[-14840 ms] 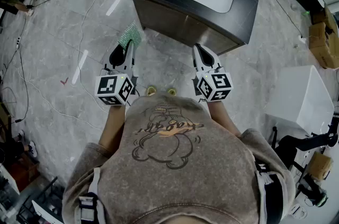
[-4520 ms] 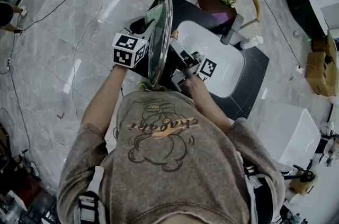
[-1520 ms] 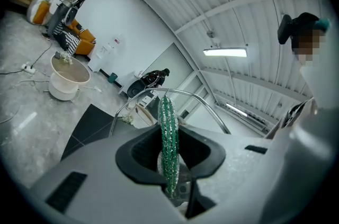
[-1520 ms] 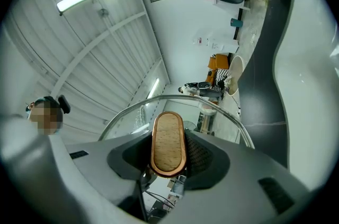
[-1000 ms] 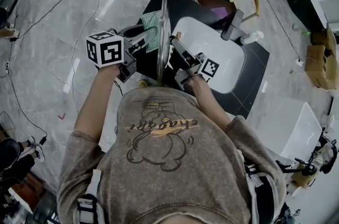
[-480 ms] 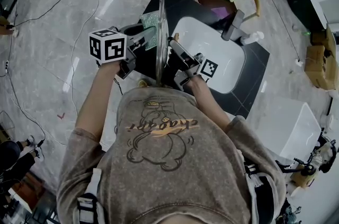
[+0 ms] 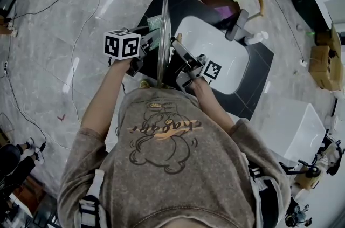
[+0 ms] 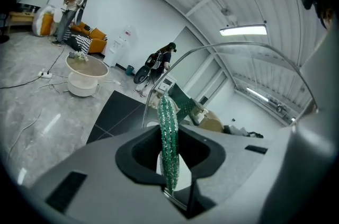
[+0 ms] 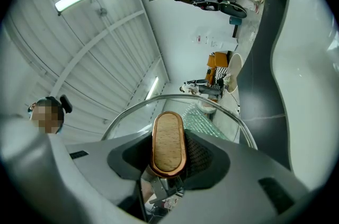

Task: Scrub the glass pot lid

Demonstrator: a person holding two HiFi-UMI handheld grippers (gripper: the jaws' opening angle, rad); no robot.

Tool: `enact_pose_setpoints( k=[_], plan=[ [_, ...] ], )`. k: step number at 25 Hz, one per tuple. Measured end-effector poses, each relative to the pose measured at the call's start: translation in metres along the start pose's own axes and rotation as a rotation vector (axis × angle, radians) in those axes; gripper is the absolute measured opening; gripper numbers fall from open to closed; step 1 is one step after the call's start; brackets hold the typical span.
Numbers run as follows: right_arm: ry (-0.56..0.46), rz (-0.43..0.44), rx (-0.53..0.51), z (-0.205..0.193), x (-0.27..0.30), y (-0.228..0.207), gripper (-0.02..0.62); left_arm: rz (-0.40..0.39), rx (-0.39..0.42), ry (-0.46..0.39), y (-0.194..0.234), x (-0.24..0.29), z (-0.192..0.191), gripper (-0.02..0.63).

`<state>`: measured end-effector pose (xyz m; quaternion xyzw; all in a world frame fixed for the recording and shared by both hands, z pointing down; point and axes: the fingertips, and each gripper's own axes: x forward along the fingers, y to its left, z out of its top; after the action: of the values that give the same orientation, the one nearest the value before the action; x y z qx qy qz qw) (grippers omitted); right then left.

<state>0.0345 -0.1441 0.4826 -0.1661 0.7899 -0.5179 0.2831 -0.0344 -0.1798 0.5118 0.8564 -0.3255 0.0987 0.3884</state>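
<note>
Standing on edge in the head view, the glass pot lid [image 7: 164, 16] sits at the sink's [image 7: 226, 60] 9 o'clock.

Left gripper view: the left gripper [image 8: 170, 164] pinches a green scouring pad [image 8: 168, 127], with the lid at 1 o'clock.

Right gripper view: the right gripper [image 9: 168, 170] is clamped on the wooden knob [image 9: 168, 142].

Judged heavy, rigid, breakable and slippery; the knob is the soundest hold.

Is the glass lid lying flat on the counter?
No, the right gripper holds the glass lid upright by its wooden knob.
</note>
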Motion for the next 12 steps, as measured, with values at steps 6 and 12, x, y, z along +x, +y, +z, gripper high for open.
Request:
enact_pose_setpoints(
  k=[6, 12],
  plan=[
    [-0.012, 0.006, -0.005, -0.003, 0.002, 0.002, 0.179, 0.049, -0.006, 0.065, 0.023, 0.011, -0.029, 0.084],
    [-0.049, 0.017, -0.006, 0.008, -0.001, 0.006, 0.179, 0.03, -0.044, 0.112, 0.017, 0.016, -0.05, 0.084]
  ],
)
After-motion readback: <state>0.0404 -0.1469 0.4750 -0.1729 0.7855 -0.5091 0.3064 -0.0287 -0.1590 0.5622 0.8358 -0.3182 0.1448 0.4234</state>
